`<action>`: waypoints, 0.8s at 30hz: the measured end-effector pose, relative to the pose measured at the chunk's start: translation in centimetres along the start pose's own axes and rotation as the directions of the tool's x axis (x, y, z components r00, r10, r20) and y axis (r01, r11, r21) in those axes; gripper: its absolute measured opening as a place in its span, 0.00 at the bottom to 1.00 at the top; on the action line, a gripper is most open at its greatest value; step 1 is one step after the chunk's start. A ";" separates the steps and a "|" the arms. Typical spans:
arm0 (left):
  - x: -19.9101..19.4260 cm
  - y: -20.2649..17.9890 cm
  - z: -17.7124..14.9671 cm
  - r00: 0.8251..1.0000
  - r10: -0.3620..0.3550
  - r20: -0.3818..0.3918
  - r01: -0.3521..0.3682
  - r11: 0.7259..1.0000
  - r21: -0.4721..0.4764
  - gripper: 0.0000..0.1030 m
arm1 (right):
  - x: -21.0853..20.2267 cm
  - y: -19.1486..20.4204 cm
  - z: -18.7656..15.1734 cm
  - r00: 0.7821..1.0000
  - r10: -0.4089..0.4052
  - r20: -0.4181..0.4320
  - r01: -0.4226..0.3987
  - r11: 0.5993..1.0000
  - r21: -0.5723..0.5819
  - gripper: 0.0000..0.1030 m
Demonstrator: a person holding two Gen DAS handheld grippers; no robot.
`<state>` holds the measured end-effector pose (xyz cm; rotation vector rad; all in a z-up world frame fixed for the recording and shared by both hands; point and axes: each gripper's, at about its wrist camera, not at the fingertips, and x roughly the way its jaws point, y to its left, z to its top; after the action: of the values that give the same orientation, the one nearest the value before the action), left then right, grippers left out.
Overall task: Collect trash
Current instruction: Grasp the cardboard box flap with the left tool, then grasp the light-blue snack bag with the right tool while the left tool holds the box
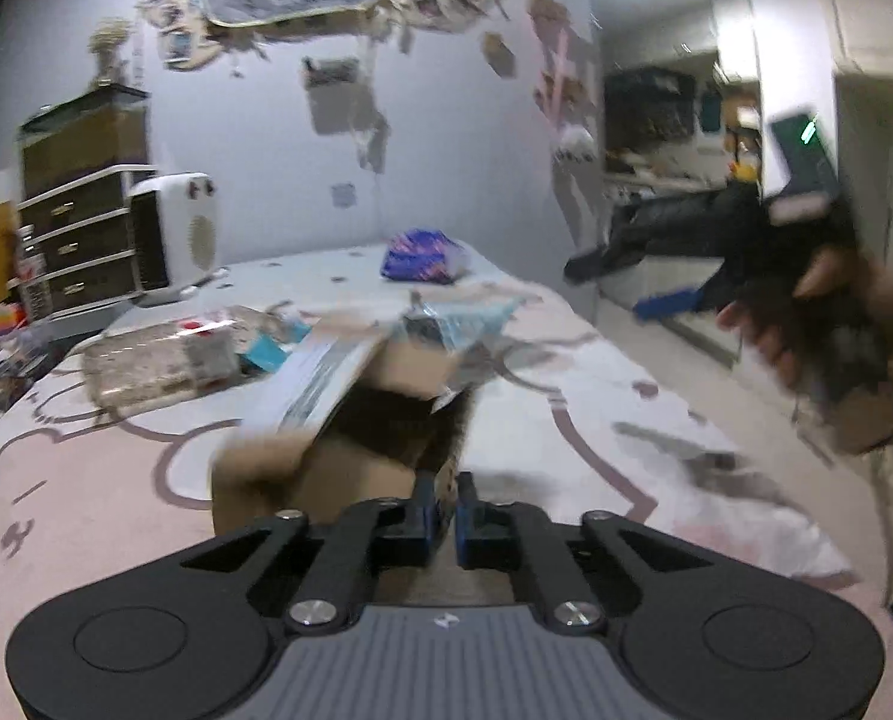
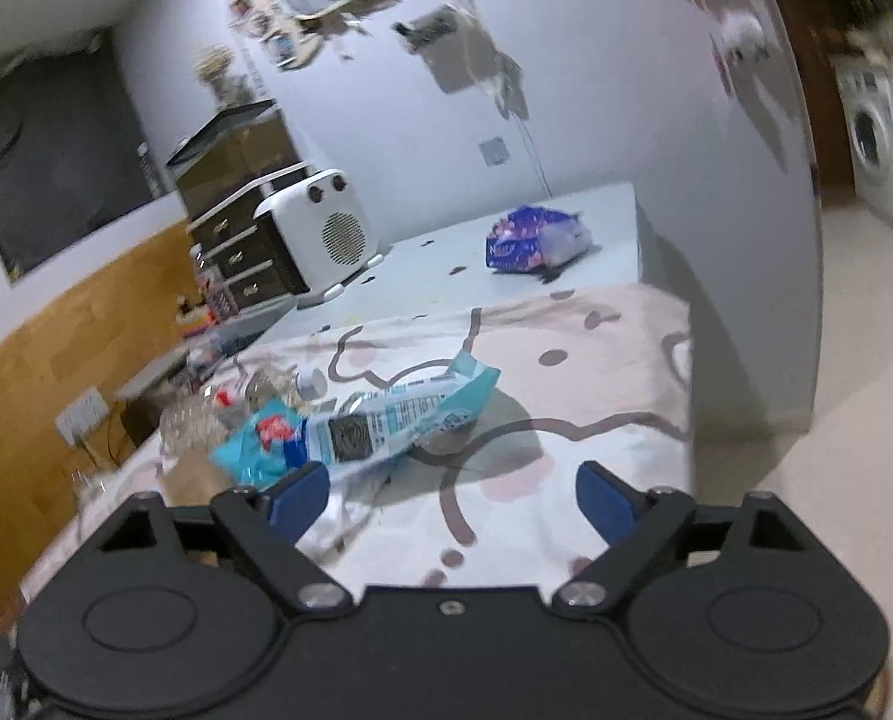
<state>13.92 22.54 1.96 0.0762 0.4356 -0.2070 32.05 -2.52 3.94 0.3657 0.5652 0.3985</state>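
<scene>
Your left gripper (image 1: 444,507) has its fingers closed on the cardboard box (image 1: 338,456) wall — the box stands on the bed (image 1: 596,420). Your right gripper (image 2: 452,501) fingers stand wide, empty, near the blue wrapper (image 2: 386,420) on the bed.

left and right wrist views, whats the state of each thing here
left gripper: shut on the cardboard box's edge
cardboard box: open, flaps up
right gripper: open, nothing between the fingers
light blue wrapper: crumpled, lying flat
purple packet: lying on the far table end
</scene>
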 end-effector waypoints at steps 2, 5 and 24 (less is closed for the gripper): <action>-0.9 0.4 0.1 1.000 0.022 0.013 -0.022 0.999 -0.033 0.03 | 1.5 -0.3 0.3 1.000 0.015 -0.003 -0.014 0.997 0.076 0.78; -1.8 0.7 -0.1 1.000 0.016 0.014 -0.015 0.997 -0.070 0.03 | 4.3 -0.6 0.4 0.999 0.044 -0.028 -0.038 0.982 0.184 0.73; -2.8 -2.0 -0.7 0.987 0.163 -0.003 -0.162 0.979 -0.121 0.03 | 5.1 -1.7 -1.2 0.999 0.035 -0.038 -0.023 0.963 0.267 0.01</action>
<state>10.74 21.21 2.41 -0.0074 0.4319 -0.0195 35.68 -1.40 0.00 0.6263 0.6578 0.3593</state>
